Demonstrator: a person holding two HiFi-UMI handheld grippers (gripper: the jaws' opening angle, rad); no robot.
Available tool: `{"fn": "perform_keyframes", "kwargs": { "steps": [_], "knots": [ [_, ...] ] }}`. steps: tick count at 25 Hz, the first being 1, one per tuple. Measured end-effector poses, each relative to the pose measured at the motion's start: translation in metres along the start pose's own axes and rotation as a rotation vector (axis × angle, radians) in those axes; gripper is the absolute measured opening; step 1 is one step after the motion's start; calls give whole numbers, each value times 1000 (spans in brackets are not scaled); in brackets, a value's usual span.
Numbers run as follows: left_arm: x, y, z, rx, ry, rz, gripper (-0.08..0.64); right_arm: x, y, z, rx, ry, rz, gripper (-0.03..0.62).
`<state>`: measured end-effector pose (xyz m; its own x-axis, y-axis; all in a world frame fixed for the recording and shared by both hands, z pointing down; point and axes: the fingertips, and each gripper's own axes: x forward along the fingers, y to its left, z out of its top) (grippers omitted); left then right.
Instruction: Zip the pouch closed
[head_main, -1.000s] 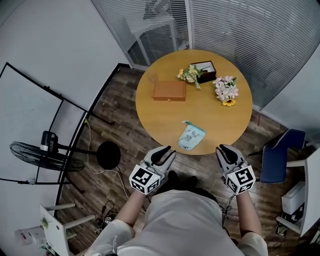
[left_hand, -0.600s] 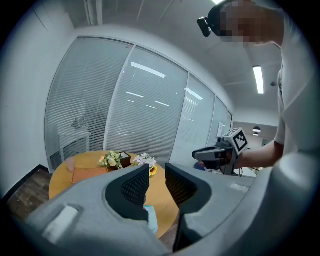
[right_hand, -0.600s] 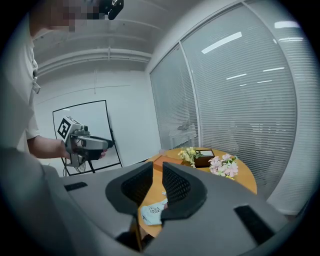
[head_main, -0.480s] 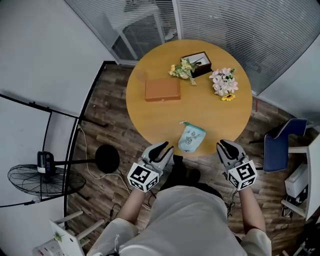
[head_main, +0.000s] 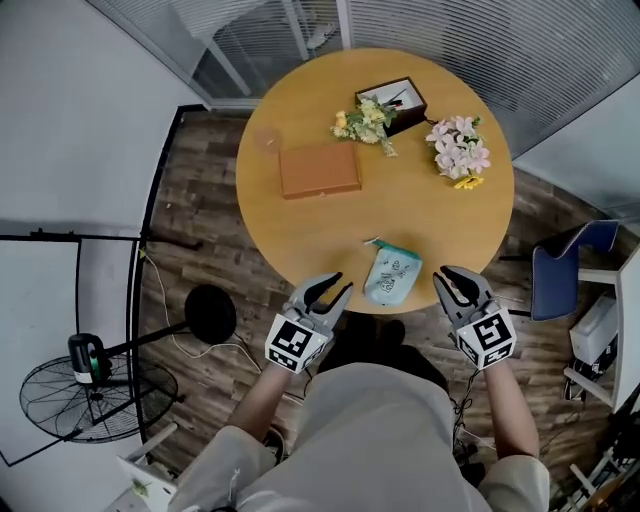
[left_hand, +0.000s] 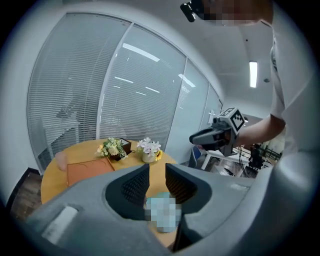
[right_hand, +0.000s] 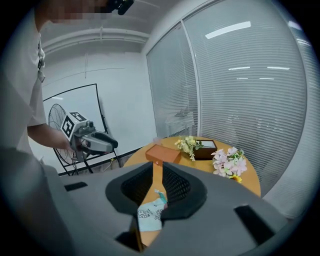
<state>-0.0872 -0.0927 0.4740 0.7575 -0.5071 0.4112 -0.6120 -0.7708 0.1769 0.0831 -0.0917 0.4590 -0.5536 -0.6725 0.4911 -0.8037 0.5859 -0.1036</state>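
A pale teal pouch (head_main: 391, 275) with printed drawings lies flat near the front edge of the round wooden table (head_main: 300, 235). Its zipper end points to the far left. My left gripper (head_main: 331, 288) hovers just off the table edge, left of the pouch, with its jaws a little apart and nothing between them. My right gripper (head_main: 457, 276) hangs at the pouch's right, off the edge, also slightly open and empty. In the right gripper view the pouch (right_hand: 150, 214) shows below the right gripper (right_hand: 157, 168). In the left gripper view the pouch (left_hand: 162, 210) is blurred beneath the left gripper (left_hand: 157, 173).
An orange flat box (head_main: 318, 170) lies at the table's left. A dark box (head_main: 398, 98) with a yellow flower bunch (head_main: 358, 119) and a pink flower bunch (head_main: 459, 148) stand at the back. A fan (head_main: 85, 390) and a blue chair (head_main: 565, 275) flank the table on the floor.
The view has shifted forward, so the table sits lower and larger in the head view. Both grippers are now closer to the table edge, either side of the pouch. The pouch has not moved.
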Motion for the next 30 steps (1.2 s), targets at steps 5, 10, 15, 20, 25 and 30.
{"fn": "perform_keyframes", "kwargs": {
  "steps": [5, 10, 15, 20, 25, 30],
  "knots": [
    [27, 19, -22, 20, 50, -73, 110, 34, -7, -11, 8, 49, -14, 60],
    [60, 37, -51, 32, 113, -119, 109, 58, -14, -24, 32, 88, -19, 60],
    [103, 56, -90, 36, 192, -130, 110, 89, -26, -51, 20, 150, 27, 60],
    [135, 65, -129, 85, 280, -132, 110, 114, -34, -77, 15, 190, 74, 60],
    [168, 70, -158, 111, 340, -132, 110, 142, -48, -105, -10, 221, 136, 60],
    [192, 76, -183, 139, 390, -122, 110, 168, -53, -129, -39, 269, 205, 60]
  ]
}}
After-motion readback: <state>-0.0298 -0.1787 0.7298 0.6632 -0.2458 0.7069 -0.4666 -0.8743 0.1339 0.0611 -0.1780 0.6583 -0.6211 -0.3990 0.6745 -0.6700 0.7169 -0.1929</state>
